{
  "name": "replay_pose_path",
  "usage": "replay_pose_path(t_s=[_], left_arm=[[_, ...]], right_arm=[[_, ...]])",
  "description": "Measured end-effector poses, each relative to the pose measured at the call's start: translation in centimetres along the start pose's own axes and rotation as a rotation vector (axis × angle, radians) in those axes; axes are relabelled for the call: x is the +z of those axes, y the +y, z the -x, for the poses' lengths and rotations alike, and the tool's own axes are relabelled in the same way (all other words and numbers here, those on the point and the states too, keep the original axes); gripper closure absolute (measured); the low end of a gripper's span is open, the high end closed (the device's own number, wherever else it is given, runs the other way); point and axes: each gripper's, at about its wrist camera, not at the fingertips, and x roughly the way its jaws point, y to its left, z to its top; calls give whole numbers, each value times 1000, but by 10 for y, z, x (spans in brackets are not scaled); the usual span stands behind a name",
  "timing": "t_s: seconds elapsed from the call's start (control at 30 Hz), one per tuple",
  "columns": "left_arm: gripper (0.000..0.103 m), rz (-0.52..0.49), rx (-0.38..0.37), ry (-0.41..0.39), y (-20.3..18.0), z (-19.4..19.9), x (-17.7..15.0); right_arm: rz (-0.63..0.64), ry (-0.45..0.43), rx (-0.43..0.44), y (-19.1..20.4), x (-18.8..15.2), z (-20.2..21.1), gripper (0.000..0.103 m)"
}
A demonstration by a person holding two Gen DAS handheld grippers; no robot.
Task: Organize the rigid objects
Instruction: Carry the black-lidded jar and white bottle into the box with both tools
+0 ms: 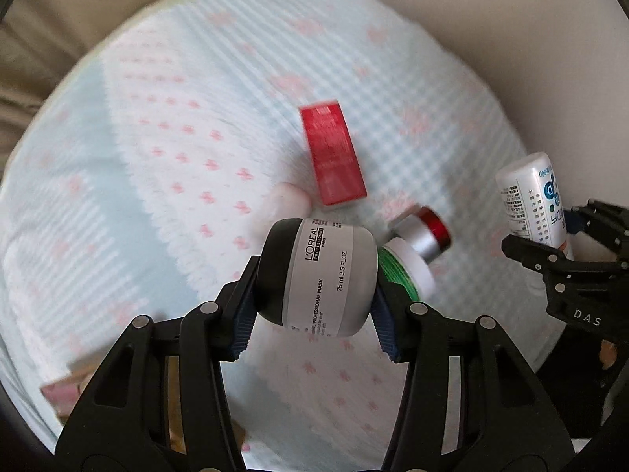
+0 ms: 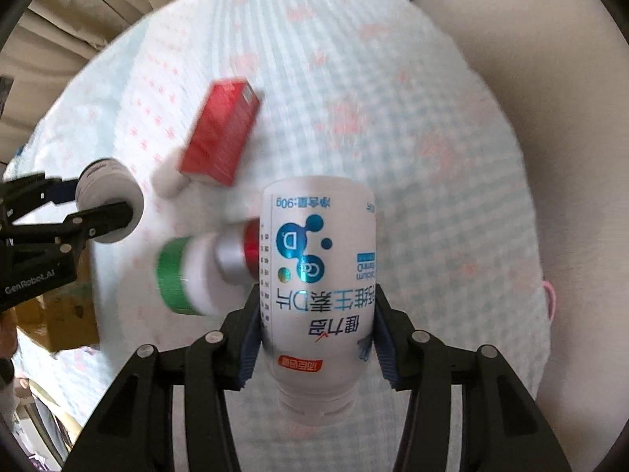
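My left gripper (image 1: 312, 301) is shut on a grey jar with a black lid (image 1: 318, 275), held sideways above the bed; the same jar (image 2: 108, 206) shows at the left of the right wrist view. My right gripper (image 2: 318, 334) is shut on a white supplement bottle (image 2: 318, 287) with blue print, cap toward the camera; that bottle (image 1: 532, 200) appears at the right of the left wrist view. On the bedding lie a red box (image 1: 334, 155) (image 2: 220, 133), a silver and red jar (image 1: 424, 236) (image 2: 236, 255), and a green and white jar (image 1: 405, 271) (image 2: 188, 275).
A pale blue quilt (image 1: 157, 196) (image 2: 432, 157) with pink marks covers the bed. A small pale pink item (image 1: 283, 204) (image 2: 169, 181) lies beside the red box. A beige headboard (image 2: 550, 118) curves along the right. Cardboard boxes (image 2: 63, 322) sit past the bed's left edge.
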Motion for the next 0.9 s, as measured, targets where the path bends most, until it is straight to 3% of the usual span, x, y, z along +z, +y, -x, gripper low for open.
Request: replay_pose_path(t_s=[0.17,0.4,0.63,0.9], left_arm=[[56,76,25,-112,11,71,-23],[56,204,88,-177,60,155,-77],[56,365,129,-208,144,202,-147],[56,430,149,-182,247,211,-217]], right_arm=[[16,-89,31,15,-4,50,57],[118,-182,111,82,-8,116,57],[218,-219,204,169,-14,140,57],[272,-199,268,285,-31,134,57]])
